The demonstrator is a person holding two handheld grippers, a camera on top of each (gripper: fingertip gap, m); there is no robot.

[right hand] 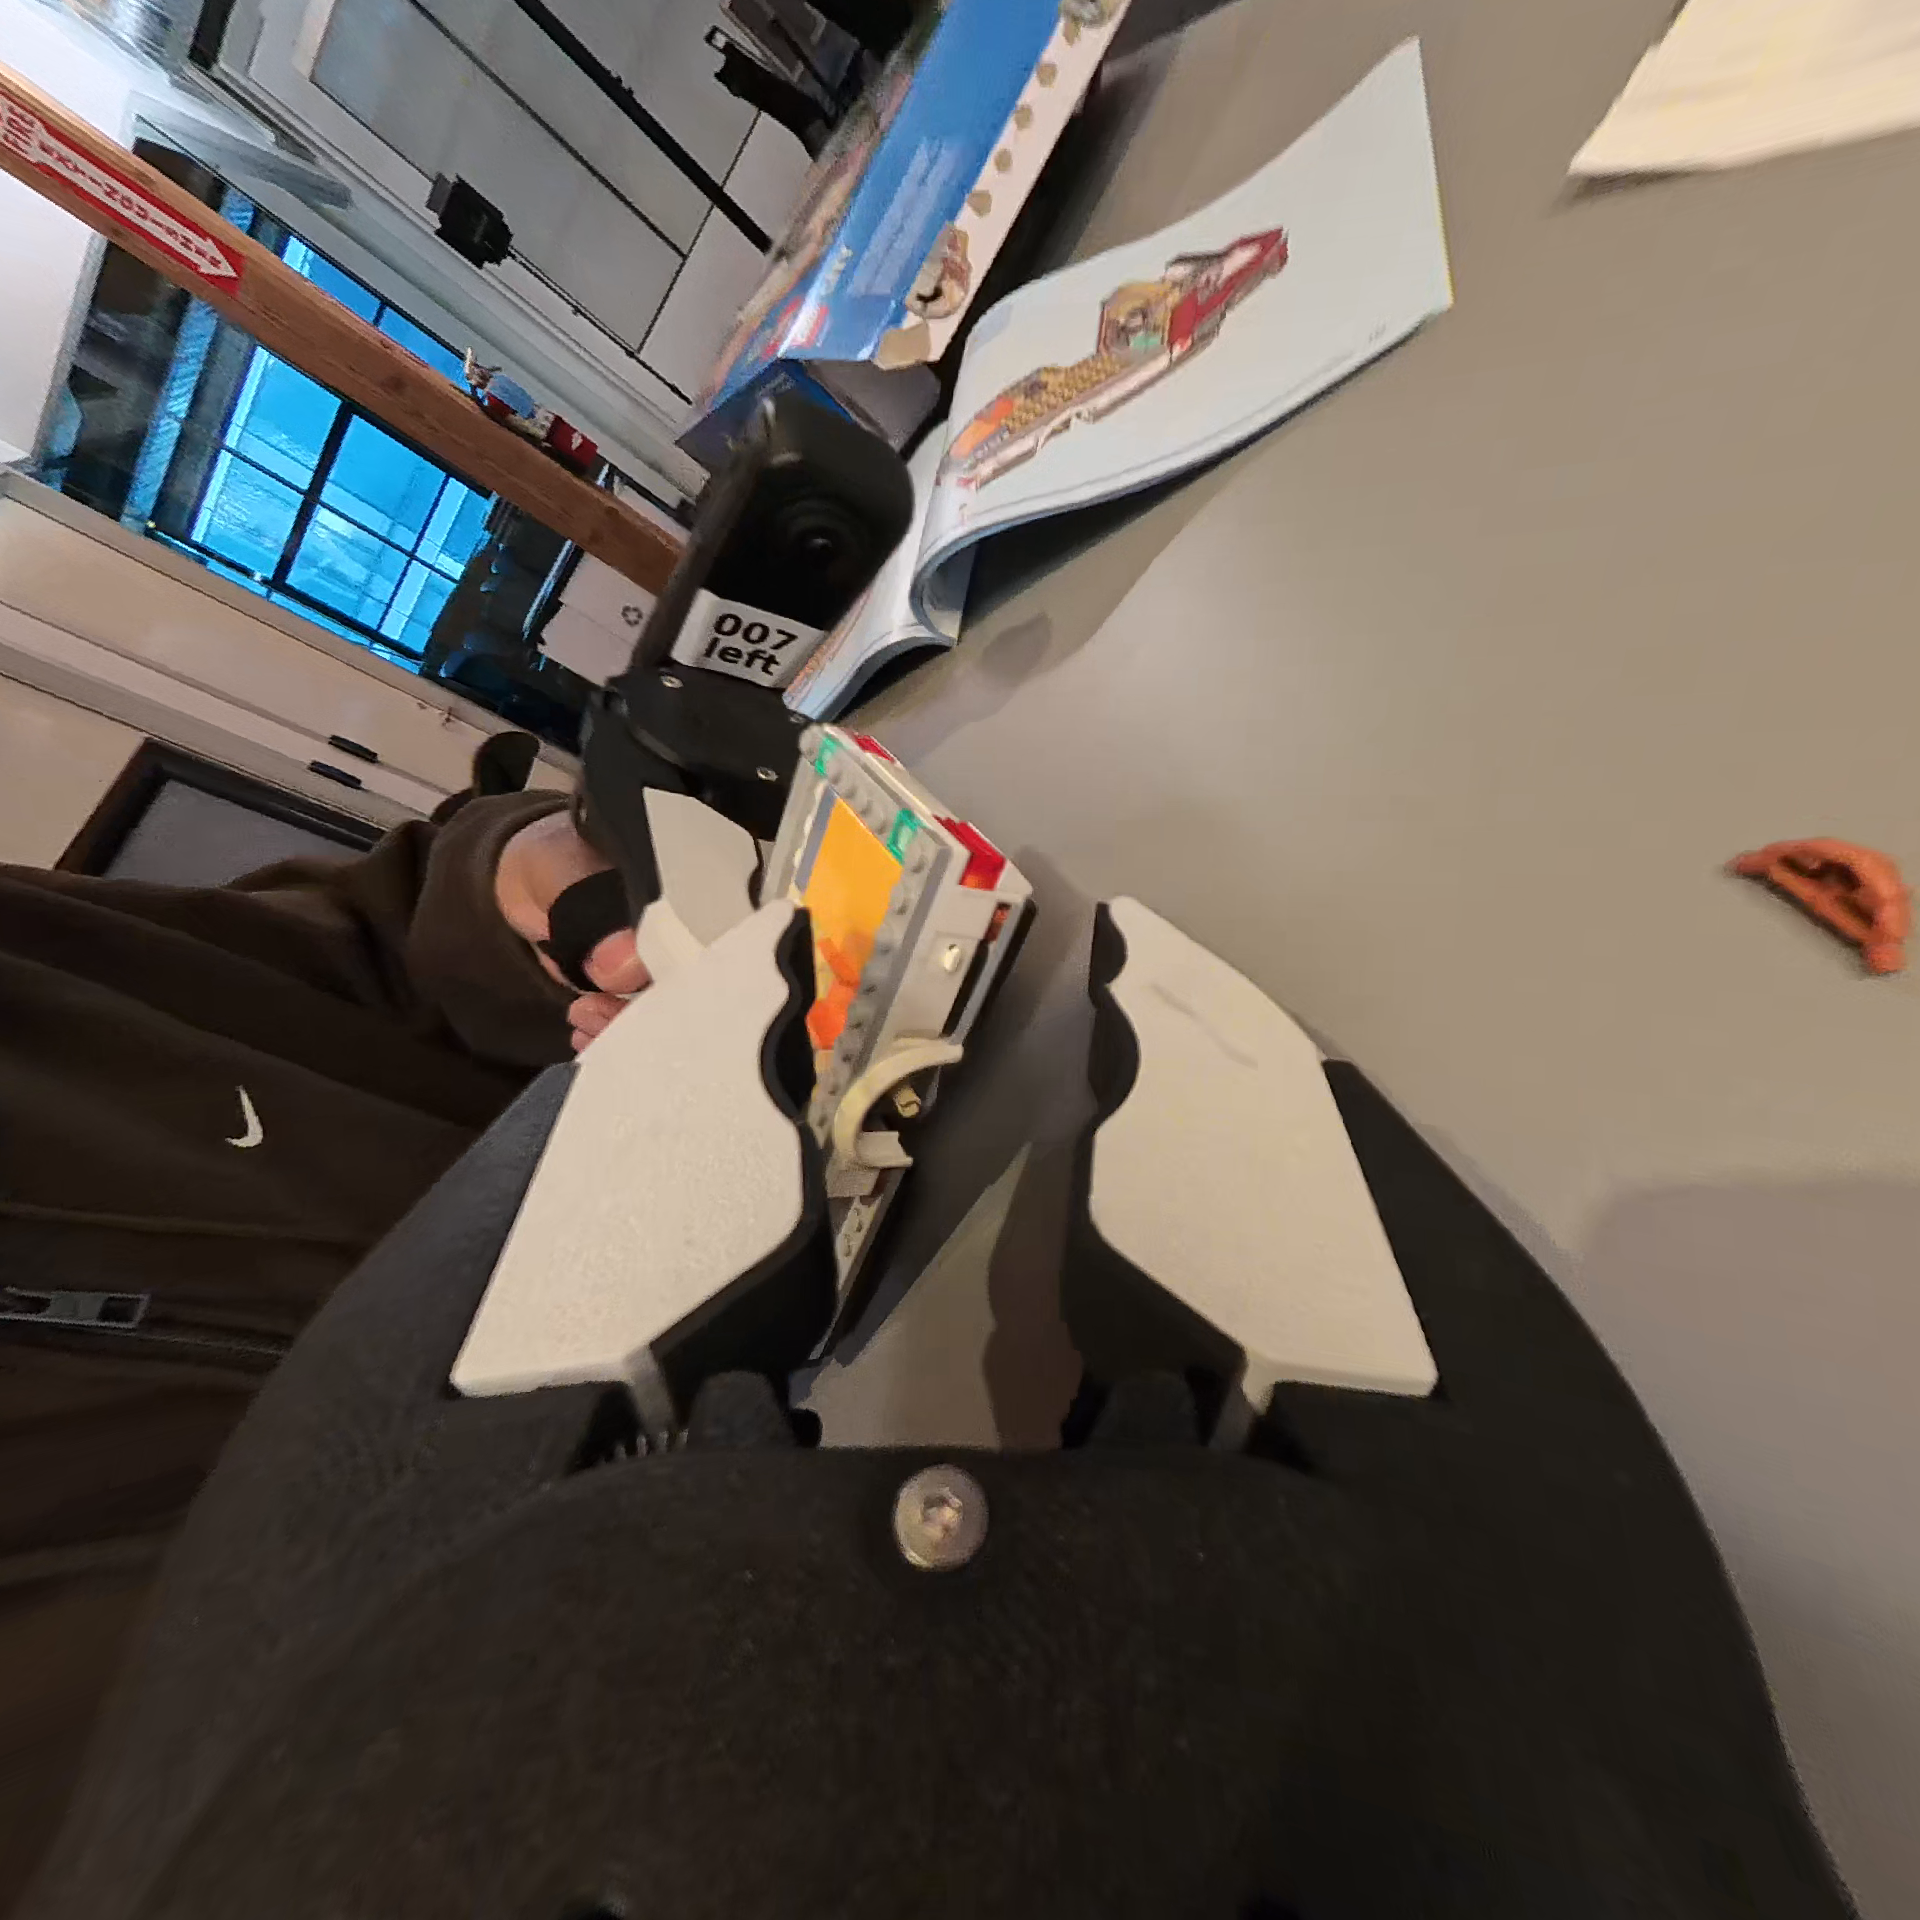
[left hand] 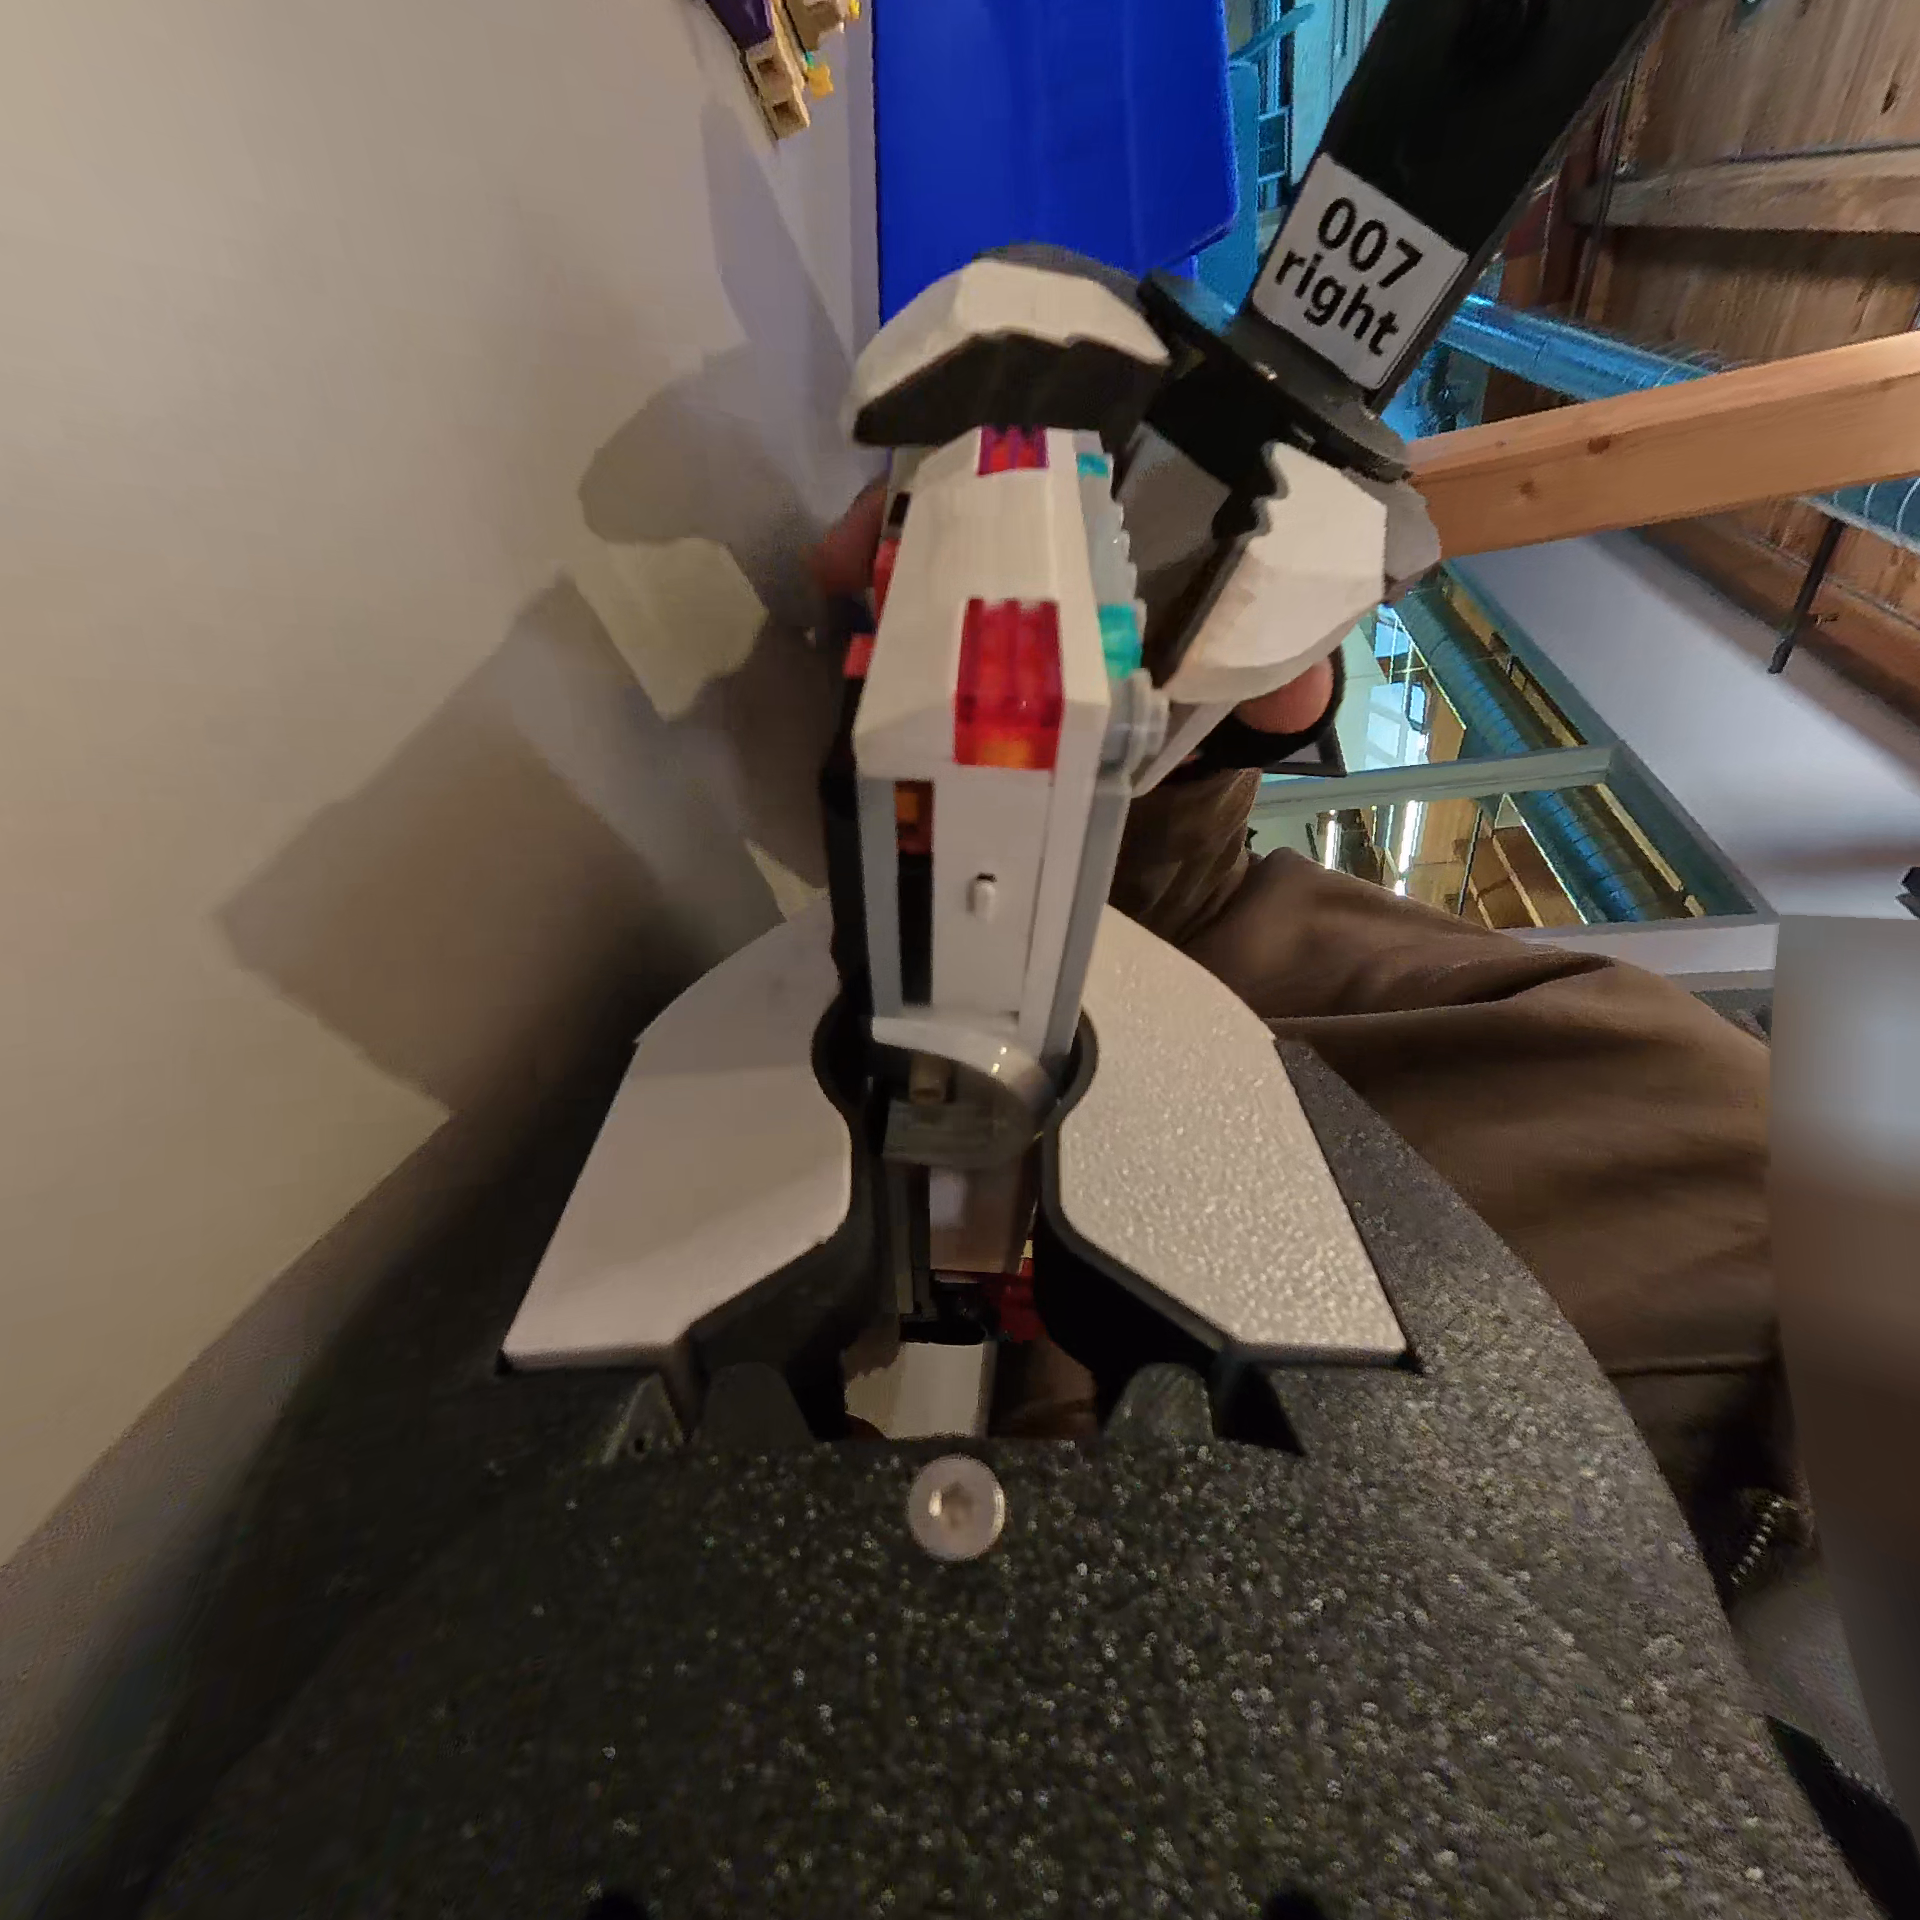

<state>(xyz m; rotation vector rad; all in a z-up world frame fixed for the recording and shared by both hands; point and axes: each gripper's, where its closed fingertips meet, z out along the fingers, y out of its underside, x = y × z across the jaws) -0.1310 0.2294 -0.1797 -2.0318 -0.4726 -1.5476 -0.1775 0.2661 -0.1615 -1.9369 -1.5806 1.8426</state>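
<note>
A white and grey toy-brick model [left hand: 977, 790] with red, orange and teal clear pieces is held up above the grey table [right hand: 1455, 727]. My left gripper [left hand: 961, 997] is shut on its near end, with both pads against its sides. My right gripper [right hand: 945, 935] is open around the model's [right hand: 904, 914] other end. Its left finger [right hand: 727, 1039] sits beside the orange side, and a clear gap separates the model from the right finger [right hand: 1195, 1039]. In the left wrist view the right gripper [left hand: 1143, 468] straddles the model's far end. In the right wrist view the left gripper [right hand: 748, 831] holds the model from behind.
An open instruction booklet [right hand: 1195, 343] and a blue box [right hand: 894, 208] lie on the table beyond the grippers. A small orange-brown piece [right hand: 1839, 894] lies to the right, and a white sheet [right hand: 1766, 94] at the top right. A person in a brown hoodie [right hand: 208, 1039] is at the left. My right fingertips sit around 6 cm from my left ones.
</note>
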